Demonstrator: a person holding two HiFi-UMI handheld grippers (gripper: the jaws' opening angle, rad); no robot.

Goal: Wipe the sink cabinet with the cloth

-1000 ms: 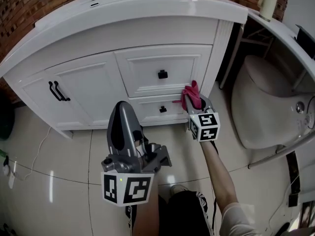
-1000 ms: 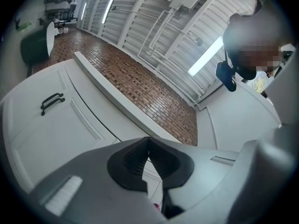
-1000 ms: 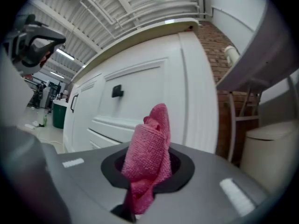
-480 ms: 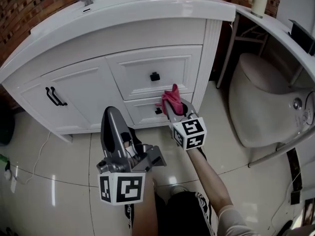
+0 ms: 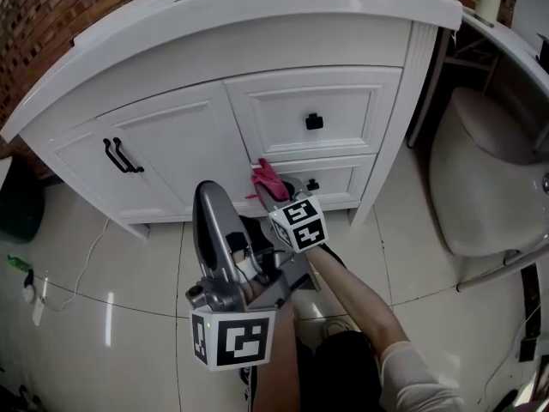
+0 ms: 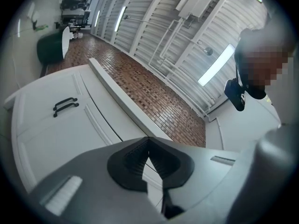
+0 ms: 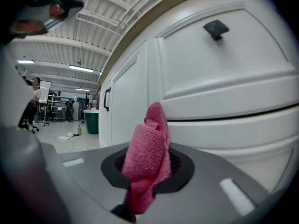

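R gripper (image 5: 274, 190) is being kept clenched on the pink cloth (image 5: 267, 177). In the right gripper view the cloth (image 7: 150, 146) is being pinched between the jaws of the gripper (image 7: 147, 166), w/ a folded peak sticking out beyond the tips.

The cloth is being held against the front of the white sink cabinet (image 5: 171, 136), at the left edge of the lower drawer (image 5: 343, 183), just beside the door's lower right corner and left of the drawer knob (image 5: 314, 184). Actual contact w/ the panel cannot be confirmed.

L gripper (image 5: 210, 197) is being held clear of the cabinet front, over the tiled floor (image 5: 103, 264), below the door w/ the twin black handles (image 5: 123, 155). Its jaws (image 6: 148, 158) are being kept together, w/ nothing between them.
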